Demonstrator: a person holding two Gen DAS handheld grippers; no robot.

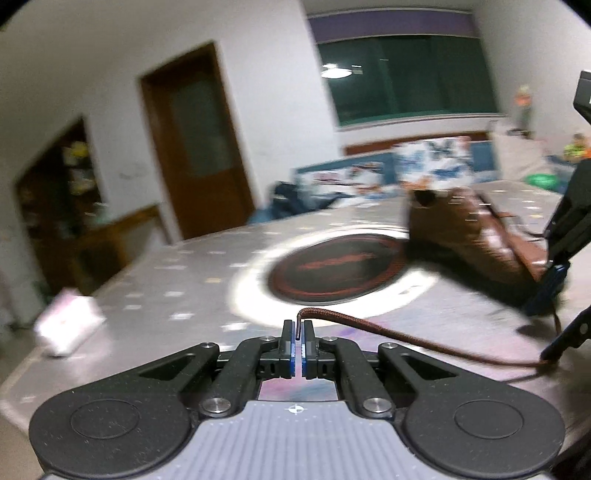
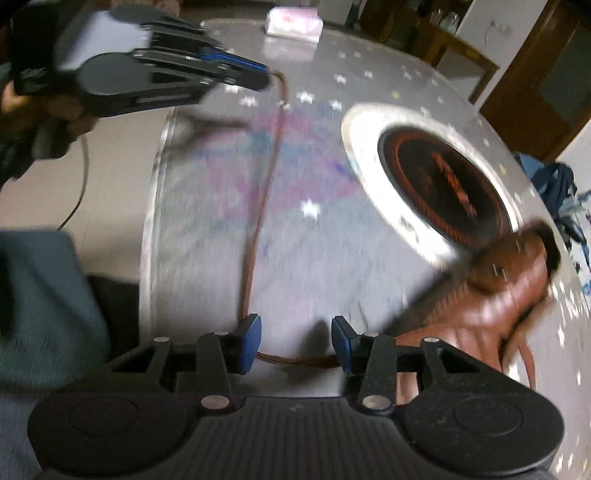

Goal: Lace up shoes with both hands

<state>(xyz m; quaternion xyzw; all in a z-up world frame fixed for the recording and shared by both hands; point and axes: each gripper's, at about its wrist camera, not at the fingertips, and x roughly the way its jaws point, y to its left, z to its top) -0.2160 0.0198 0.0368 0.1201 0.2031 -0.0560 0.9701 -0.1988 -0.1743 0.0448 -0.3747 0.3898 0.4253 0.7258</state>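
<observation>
a: between the tips of the left gripper (image 1: 297,330), what's pinched there?

b: the stiff end of the brown lace (image 1: 388,330). the jaws are closed right down on it, just the tip poking up past the pads. i'd say it's held that near the end so it can be steered into an eyelet like a needle.

a: and to the right of that gripper?

b: the lace trails off rightward across the grey star-patterned table (image 1: 177,280), slack, toward the brown leather shoe (image 1: 476,240), which sits ahead and to the right, past the dark round inset in the tabletop (image 1: 336,267). the picture is blurred, so i can't tell which eyelets are already threaded.

a: the right gripper (image 2: 296,341)?

b: its jaws stand partly apart with nothing clamped. the lace runs up from beside its left pad toward the other gripper, and a loop of it crosses the gap low down, behind the blue pads (image 2: 251,338), which don't press on it. the shoe lies just right of its right finger.

a: why there?

b: my guess: it's placed to take up the slack or steady the shoe while the other hand threads. a white packet (image 2: 294,22) sits well beyond, uninvolved.
</observation>
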